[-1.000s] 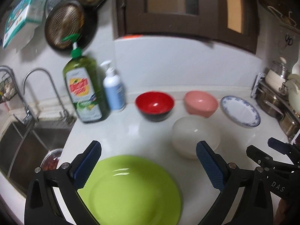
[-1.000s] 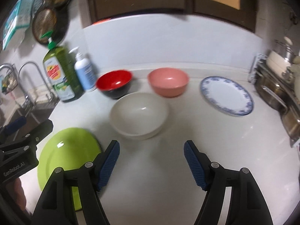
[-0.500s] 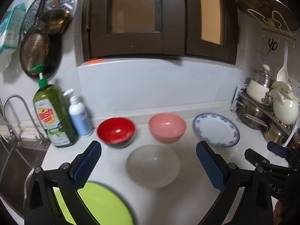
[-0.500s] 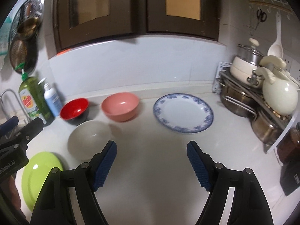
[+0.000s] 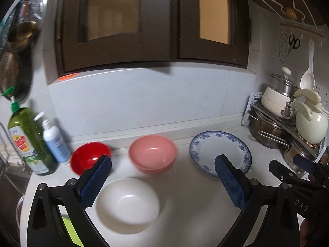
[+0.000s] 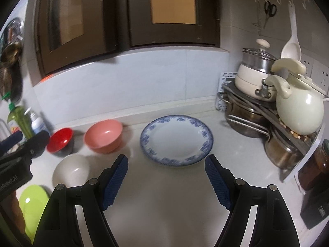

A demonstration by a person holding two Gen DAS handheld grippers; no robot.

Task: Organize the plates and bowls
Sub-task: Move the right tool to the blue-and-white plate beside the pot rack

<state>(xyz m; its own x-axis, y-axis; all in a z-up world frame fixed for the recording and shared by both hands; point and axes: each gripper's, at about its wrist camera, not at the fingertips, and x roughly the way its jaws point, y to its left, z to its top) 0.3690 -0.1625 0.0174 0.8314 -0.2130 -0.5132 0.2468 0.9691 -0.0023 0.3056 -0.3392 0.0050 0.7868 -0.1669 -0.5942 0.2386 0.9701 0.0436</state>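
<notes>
Blue-rimmed white plate [image 6: 176,141] flat on counter; right gripper [image 6: 166,177] and left gripper [image 5: 162,178] spread, empty.

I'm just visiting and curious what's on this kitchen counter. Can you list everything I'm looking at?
bowl: 3, red, pink, white, counter's left half
blue-rimmed plate: 1, white and blue, centre
green plate: 1, lime, near left edge
soap bottles: 2, green and white, far left
pots and kettle: several, steel and cream, right-hand rack
ladle and scissors: 1 each, hanging on the wall
cabinet: 1, dark brown, above
left tool: 1, black with blue pads, open, empty
right tool: 1, same, open, empty
</notes>
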